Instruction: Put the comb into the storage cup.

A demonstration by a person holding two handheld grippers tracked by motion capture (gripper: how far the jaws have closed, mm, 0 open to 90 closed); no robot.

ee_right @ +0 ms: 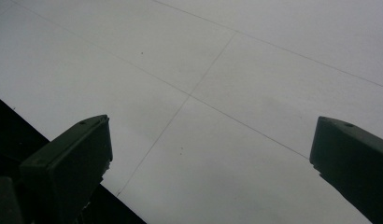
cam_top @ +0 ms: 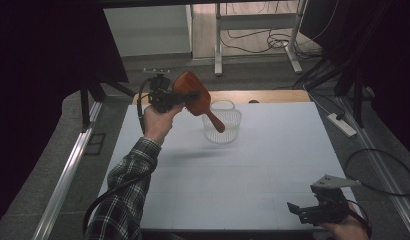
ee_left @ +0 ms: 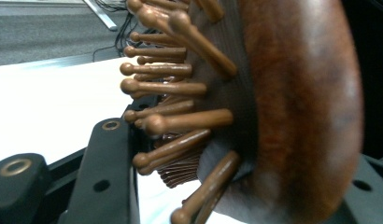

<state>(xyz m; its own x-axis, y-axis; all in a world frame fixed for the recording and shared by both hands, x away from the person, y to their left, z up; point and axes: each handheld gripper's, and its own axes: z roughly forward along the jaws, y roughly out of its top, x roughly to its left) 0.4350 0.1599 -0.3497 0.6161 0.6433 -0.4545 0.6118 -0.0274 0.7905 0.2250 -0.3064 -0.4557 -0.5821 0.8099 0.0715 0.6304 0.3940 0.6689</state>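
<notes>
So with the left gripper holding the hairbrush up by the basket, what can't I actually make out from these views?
- High view: the hairbrush handle tip overlaps the clear basket; whether it is inside or just in front is unclear.
- High view: the basket's contents are too small and see-through to tell.
- Left gripper view: the hairbrush's handle is cut off by the frame, and the brush head hides the basket.
- High view: the right gripper is dark, its jaws hard to read; the right gripper view shows them apart over the table.

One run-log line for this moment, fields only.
left gripper: shut on wooden hairbrush, held above table | handle over clear basket | right gripper: open, idle
</notes>
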